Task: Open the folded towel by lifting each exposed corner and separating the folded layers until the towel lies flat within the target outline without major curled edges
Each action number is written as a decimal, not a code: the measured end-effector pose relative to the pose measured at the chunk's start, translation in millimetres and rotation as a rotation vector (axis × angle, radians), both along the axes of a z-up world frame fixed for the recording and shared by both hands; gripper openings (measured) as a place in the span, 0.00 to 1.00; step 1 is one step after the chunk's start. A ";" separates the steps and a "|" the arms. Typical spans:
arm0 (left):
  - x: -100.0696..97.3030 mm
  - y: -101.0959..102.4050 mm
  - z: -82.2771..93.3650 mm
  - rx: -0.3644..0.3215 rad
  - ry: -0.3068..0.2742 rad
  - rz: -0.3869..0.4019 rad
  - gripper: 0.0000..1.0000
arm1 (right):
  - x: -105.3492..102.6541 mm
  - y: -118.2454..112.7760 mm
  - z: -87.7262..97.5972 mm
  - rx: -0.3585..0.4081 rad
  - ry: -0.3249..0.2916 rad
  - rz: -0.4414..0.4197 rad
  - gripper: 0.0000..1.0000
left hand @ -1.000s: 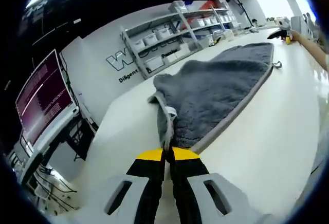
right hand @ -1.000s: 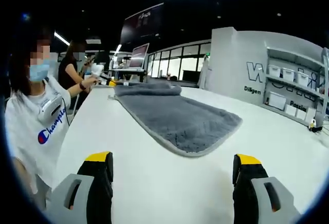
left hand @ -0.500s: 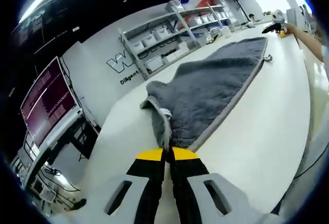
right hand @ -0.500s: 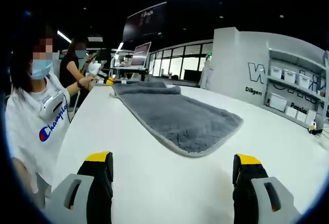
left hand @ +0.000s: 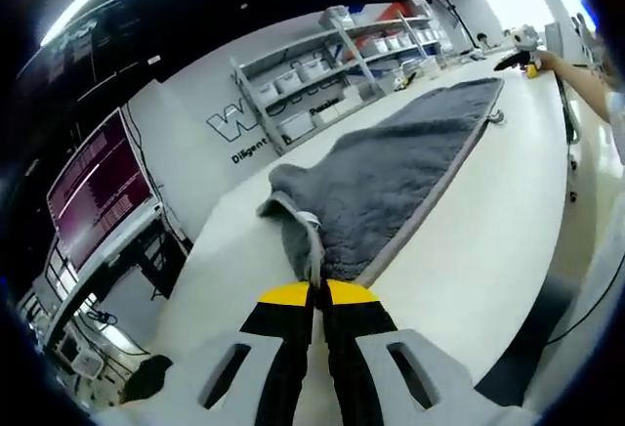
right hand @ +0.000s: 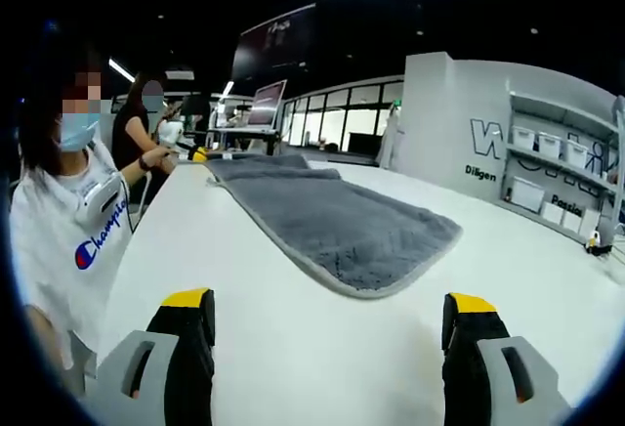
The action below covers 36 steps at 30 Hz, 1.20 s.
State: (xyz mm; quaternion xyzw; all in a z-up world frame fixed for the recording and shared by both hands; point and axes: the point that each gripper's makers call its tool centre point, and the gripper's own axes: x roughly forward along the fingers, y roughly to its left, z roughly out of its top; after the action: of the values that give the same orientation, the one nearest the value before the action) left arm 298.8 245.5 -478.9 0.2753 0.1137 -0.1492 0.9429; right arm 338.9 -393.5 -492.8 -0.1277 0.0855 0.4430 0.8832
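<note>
- Left gripper view: left claw (left hand: pixel 320 294) clenched on a corner of the grey towel (left hand: pixel 391 177); the pinched corner stands raised just ahead of the tips, the rest running away forward along the white bench (left hand: pixel 488 240).
- Change over the last second: the folded-over hump at the towel's far end has flattened, and the towel now reads longer and more spread. Judgement: the layers are mostly separated; the held corner has yet to be laid down.
- Right gripper view: right claw (right hand: pixel 332 333) released, jaws wide apart, hovering over bare bench with the towel's rounded near end ahead of it, not touching.
- Background: shelving (left hand: pixel 332 64), monitor (left hand: pixel 93 187), a person in a white shirt (right hand: pixel 73 240) left of the right claw.
- Target outline: cannot tell.
</note>
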 end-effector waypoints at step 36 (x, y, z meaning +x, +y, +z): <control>24.2 -44.0 90.8 -0.370 -0.038 -0.175 0.27 | 5.6 -12.9 13.1 0.100 0.016 -0.048 0.99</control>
State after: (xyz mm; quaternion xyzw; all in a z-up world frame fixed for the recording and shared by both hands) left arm 323.0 201.6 -388.1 0.1092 0.0423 -0.2439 0.9627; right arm 344.5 -406.3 -479.8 -0.0775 0.0735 0.4263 0.8982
